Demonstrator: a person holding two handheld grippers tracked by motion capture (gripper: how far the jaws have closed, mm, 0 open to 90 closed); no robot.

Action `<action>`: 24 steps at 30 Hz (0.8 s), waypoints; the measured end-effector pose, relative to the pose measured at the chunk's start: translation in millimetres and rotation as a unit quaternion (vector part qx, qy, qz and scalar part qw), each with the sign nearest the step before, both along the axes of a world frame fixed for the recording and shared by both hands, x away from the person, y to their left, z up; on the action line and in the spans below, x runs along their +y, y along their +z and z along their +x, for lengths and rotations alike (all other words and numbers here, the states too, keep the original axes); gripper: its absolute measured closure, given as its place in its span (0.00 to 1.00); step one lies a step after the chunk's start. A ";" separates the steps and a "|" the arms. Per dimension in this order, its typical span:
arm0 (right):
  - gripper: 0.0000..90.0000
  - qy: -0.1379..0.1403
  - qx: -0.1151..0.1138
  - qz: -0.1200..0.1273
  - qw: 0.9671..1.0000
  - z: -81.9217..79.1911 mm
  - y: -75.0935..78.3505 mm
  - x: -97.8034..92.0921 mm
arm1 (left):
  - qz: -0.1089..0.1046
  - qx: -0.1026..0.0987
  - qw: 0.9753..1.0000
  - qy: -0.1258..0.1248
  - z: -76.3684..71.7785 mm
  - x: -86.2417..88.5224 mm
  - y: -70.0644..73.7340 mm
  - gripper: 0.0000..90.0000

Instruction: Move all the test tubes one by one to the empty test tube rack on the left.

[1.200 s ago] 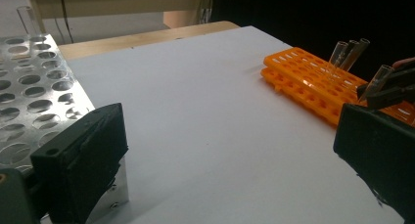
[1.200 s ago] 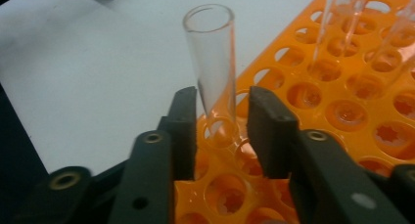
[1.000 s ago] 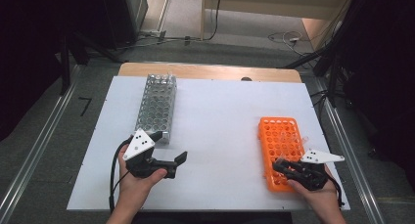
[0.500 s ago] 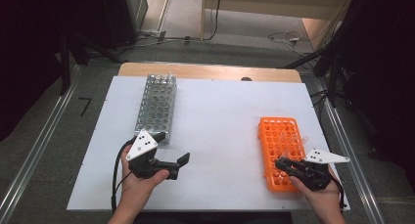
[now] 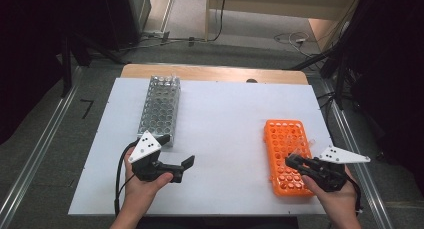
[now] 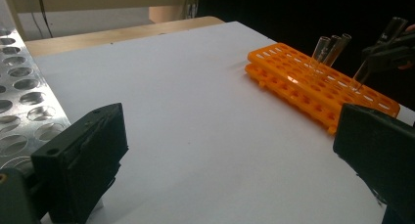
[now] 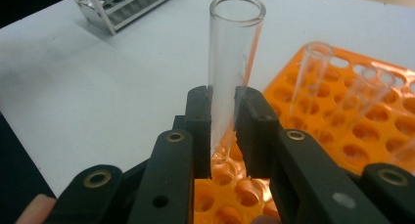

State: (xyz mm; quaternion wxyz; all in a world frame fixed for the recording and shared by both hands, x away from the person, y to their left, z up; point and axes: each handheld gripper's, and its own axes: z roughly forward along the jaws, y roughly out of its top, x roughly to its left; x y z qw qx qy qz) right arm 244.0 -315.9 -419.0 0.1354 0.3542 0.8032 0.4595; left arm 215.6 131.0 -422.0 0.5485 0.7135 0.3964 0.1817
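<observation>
The clear test tube [image 7: 234, 62] stands nearly upright over the near left part of the orange tube rack [image 5: 286, 154], its round bottom just above the holes. It looks light, rigid and smooth, likely slippery and easy to crack, so a gentle pinch low on its wall, as here, seems the right hold; squeezing harder would risk breaking it.

The right tongs [image 7: 221, 131] are closed on the tube's lower part, jaws nearly together with the tube between them. A few more tubes [image 6: 330, 48] lean in the rack's far holes.

The left tongs [image 6: 230, 170] gape wide and hold nothing, hovering over the white surface [image 5: 225, 119] just near of the metal tube rack [image 5: 160, 109] at far left.
</observation>
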 end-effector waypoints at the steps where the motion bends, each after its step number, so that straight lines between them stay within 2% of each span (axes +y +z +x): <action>1: 0.83 0.004 -0.002 0.000 1.000 0.9 1.5 3.6 | 0.000 0.000 1.000 -0.001 0.0 -0.7 0.2 0.00; 6: 0.83 0.031 -0.008 -0.007 0.999 5.0 6.3 24.8 | -0.002 0.000 1.000 -0.009 -0.9 -4.7 1.5 0.00; 12: 0.83 0.064 -0.005 -0.007 0.998 8.2 7.2 49.1 | 0.001 -0.002 1.000 -0.023 -2.6 -14.1 2.6 0.00; 24: 0.83 0.118 -0.004 0.000 0.993 11.6 4.7 93.7 | -0.001 -0.004 0.999 -0.054 -2.7 -33.6 6.4 0.00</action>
